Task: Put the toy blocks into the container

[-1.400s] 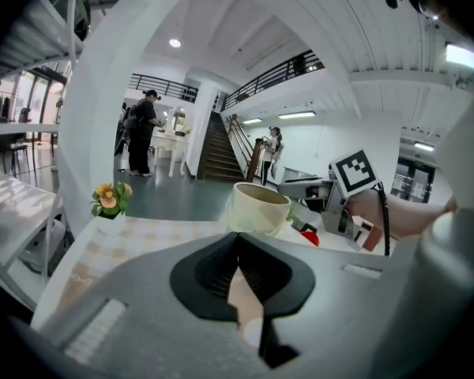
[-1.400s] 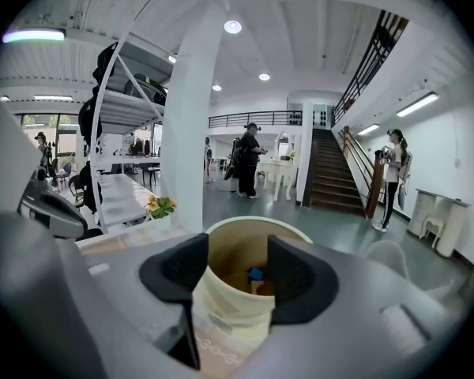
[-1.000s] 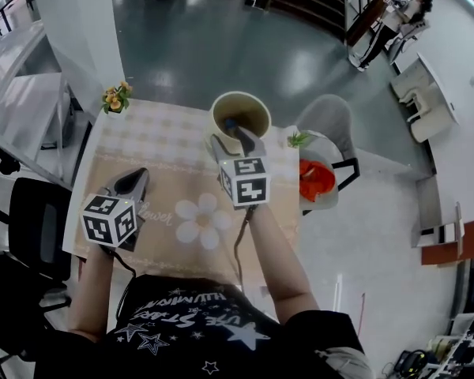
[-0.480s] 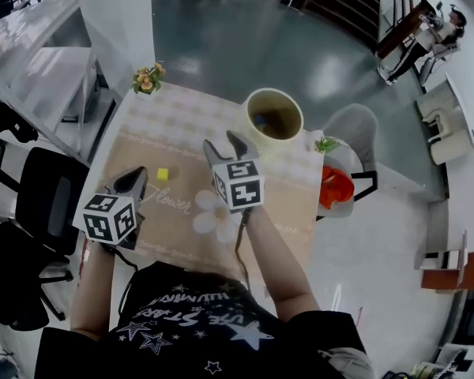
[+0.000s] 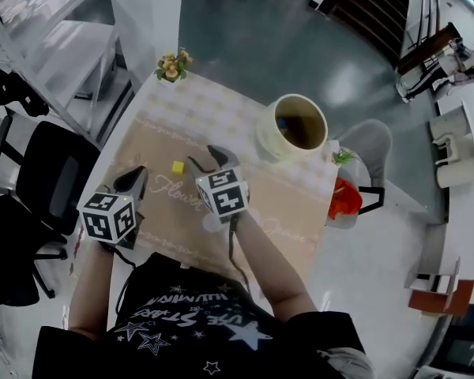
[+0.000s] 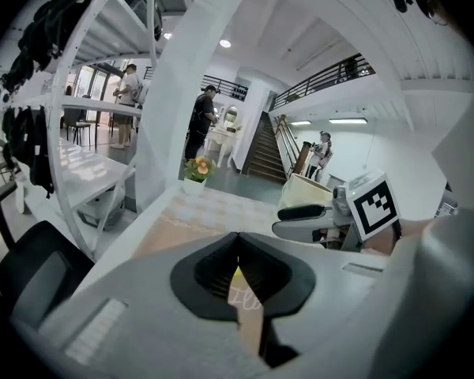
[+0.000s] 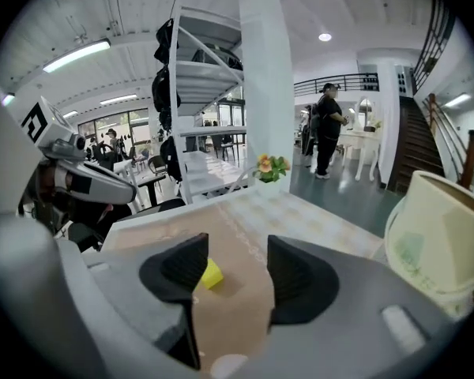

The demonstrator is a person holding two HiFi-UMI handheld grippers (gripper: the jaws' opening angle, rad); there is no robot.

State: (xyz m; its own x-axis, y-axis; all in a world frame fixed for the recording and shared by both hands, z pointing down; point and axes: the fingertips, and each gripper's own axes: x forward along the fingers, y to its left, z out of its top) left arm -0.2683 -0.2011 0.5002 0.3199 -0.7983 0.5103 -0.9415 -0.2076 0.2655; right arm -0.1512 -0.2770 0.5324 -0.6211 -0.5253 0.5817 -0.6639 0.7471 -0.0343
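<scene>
Left gripper (image 5: 133, 177): nearest the person, low over the near left edge of the table; its own view shows the two fingers pressed together, nothing between them
Right gripper (image 5: 208, 159): a little further in, over the middle of the tablecloth (image 5: 159, 144), pointing away from the person; fingers spread wide apart and holding nothing
Yellow block (image 5: 178, 166): lying flat on the tablecloth, between the two grippers' tips and just beside the right gripper's left finger; in the right gripper view it sits (image 7: 210, 275) just ahead of the open fingers, half tucked behind the left one, and no finger is gripping it
Bucket (image 5: 270, 139): cream-coloured, standing upright on the far right part of the table, well apart from the yellow block; seen from above its mouth is open
Blue piece (image 5: 282, 122): small, lying inside the bucket near its wall
Flowers (image 5: 172, 65): a little pot at the far left corner of the table
Black chair (image 5: 50, 185): on the floor to the left of the table
Grey chair (image 5: 370, 141): just beyond the bucket, at the table's right end
Shelf (image 5: 63, 38): white, past the black chair
Person (image 7: 329, 129): standing far off across the hall, in dark clothes
</scene>
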